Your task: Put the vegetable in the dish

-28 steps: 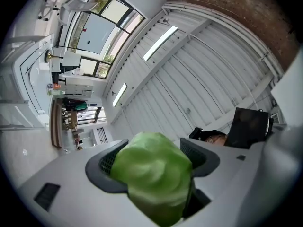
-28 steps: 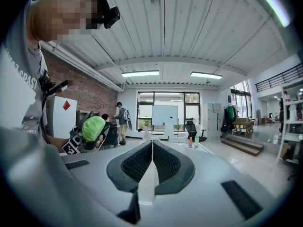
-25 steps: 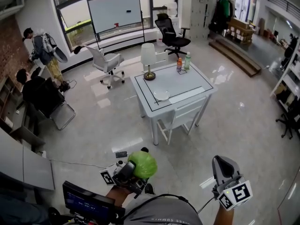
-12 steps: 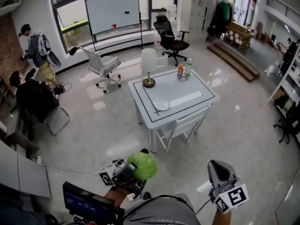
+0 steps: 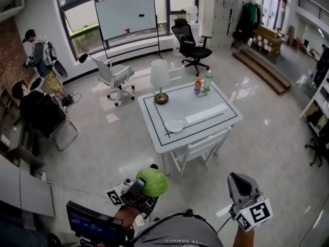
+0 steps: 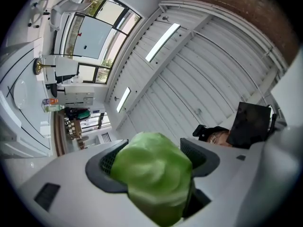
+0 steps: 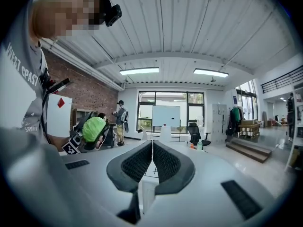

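My left gripper (image 5: 140,190) is shut on a round green cabbage (image 5: 152,182), held low at the bottom left of the head view, well short of the table. In the left gripper view the cabbage (image 6: 152,174) fills the gap between the jaws of the left gripper (image 6: 154,162). A small white dish (image 5: 175,125) sits near the front edge of the white table (image 5: 216,125). My right gripper (image 5: 241,185) is at the bottom right, jaws pressed together on nothing; the right gripper view shows the right gripper (image 7: 152,162) the same way, with the cabbage (image 7: 94,128) off to the left.
On the table stand a lamp (image 5: 160,78), two bottles (image 5: 202,83) and a flat white strip (image 5: 205,113). A white chair (image 5: 201,149) is tucked at the table's near side. Office chairs (image 5: 114,77), a whiteboard (image 5: 126,14) and people (image 5: 38,107) are further back.
The view has shifted slightly, so the table sits a little nearer and more to the left. Both grippers keep about the same places, and the cabbage stays held.
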A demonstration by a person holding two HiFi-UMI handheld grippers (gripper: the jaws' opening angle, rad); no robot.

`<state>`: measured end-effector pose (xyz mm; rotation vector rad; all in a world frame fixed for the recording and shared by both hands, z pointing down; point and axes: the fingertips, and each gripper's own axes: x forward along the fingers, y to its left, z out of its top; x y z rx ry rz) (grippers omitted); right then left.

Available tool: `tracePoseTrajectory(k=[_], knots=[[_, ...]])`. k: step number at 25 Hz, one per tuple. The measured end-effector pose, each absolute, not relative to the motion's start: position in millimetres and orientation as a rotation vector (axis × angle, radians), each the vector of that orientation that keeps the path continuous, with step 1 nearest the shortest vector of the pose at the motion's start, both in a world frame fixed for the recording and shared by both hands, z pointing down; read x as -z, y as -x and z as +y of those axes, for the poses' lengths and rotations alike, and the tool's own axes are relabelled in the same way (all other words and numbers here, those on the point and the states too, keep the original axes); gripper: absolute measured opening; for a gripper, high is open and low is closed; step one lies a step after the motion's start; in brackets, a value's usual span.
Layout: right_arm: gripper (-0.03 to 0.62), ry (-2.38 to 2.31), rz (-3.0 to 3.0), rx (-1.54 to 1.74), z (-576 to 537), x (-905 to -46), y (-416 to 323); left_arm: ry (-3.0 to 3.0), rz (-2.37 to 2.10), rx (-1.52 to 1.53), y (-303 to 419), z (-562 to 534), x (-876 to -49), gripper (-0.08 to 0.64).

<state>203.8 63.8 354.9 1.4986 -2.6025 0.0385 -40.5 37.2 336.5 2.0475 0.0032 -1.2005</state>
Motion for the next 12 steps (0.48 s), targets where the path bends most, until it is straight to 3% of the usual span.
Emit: tracePoseTrajectory(k=[12], knots=[[0.008,-1.342,-2.703,-0.064,-1,-365,-255,-2.075,-0.131,1.248,-20,-11,-337,0.35]])
